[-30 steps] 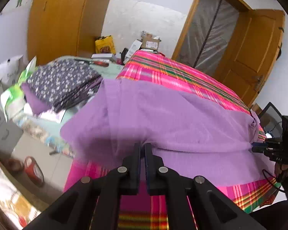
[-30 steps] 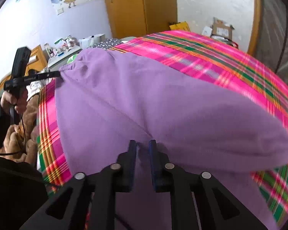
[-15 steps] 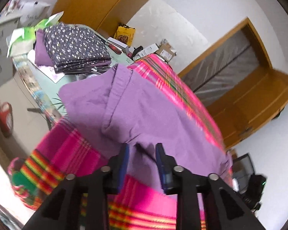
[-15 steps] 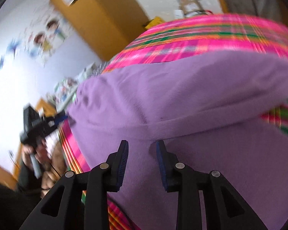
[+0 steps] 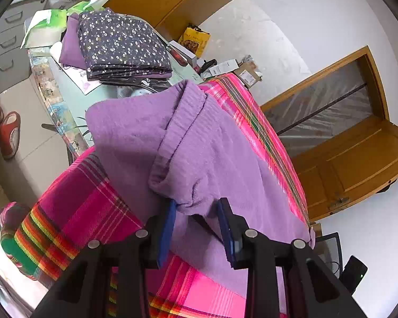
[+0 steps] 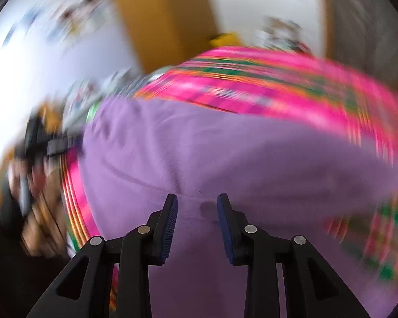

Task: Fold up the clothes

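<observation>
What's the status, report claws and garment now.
Left claw open, a purple garment fold loose between its pads. Right claw opening, above the garment, nothing gripped. Nothing in the way.

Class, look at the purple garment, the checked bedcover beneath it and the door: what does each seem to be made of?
Purple garment: soft matte knit or fleece, judging by its fuzzy surface and ribbed hem.
Checked bedcover: woven cloth, probably cotton or a blend; thread stripes show.
Door: wood or wood veneer with a satin varnish, showing warm grain and panels.
</observation>
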`<state>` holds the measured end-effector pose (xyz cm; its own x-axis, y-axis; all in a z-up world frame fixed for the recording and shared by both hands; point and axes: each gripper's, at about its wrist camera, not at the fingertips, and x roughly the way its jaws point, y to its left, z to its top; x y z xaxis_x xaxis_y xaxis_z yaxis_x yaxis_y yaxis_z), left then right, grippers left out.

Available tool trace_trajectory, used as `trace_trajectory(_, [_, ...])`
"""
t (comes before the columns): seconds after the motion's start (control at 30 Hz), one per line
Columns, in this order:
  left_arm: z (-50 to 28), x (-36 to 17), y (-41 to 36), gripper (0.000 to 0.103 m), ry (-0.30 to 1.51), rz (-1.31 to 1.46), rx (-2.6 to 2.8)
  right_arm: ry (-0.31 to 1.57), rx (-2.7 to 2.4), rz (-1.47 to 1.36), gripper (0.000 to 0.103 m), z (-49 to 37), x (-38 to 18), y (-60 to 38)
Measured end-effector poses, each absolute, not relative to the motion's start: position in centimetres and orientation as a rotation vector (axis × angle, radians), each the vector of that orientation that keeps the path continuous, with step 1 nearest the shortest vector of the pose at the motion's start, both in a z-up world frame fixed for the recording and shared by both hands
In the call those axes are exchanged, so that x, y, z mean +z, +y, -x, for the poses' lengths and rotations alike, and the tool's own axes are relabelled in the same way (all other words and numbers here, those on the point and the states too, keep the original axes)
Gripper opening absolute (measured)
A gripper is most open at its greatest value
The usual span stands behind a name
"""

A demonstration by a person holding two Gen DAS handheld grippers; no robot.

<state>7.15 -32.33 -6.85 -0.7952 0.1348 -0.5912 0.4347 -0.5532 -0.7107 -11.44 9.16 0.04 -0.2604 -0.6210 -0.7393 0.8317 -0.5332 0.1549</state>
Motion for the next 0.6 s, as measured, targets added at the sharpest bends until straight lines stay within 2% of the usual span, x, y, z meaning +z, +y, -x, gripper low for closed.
trace_trajectory(0.07, [-7.1,-6.8,-32.5,0.033,1.390,-0.910,-2.450,0.505,-1.864,-0.875,0.033,11.1,0.2,8.4])
trace_trajectory(0.17, [-7.1,-6.9,-32.6,0.033,1.398,-0.911,-2.444,0.629,-1.711,-0.832,0.033,11.7,-0.2,7.1])
trace_trajectory(0.5, [-6.8,-7.2,-33.3,0.033,1.463,-0.904,-2.408,0.788,-1.516,-0.887,0.033,12.2,-3.1,5.5])
trace_trajectory(0.6, [-6.7,-7.3,-33.5,0.033,1.494,-0.897,-2.387,0.800,-1.526,-0.888,0.026,11.8,-3.1,5.7])
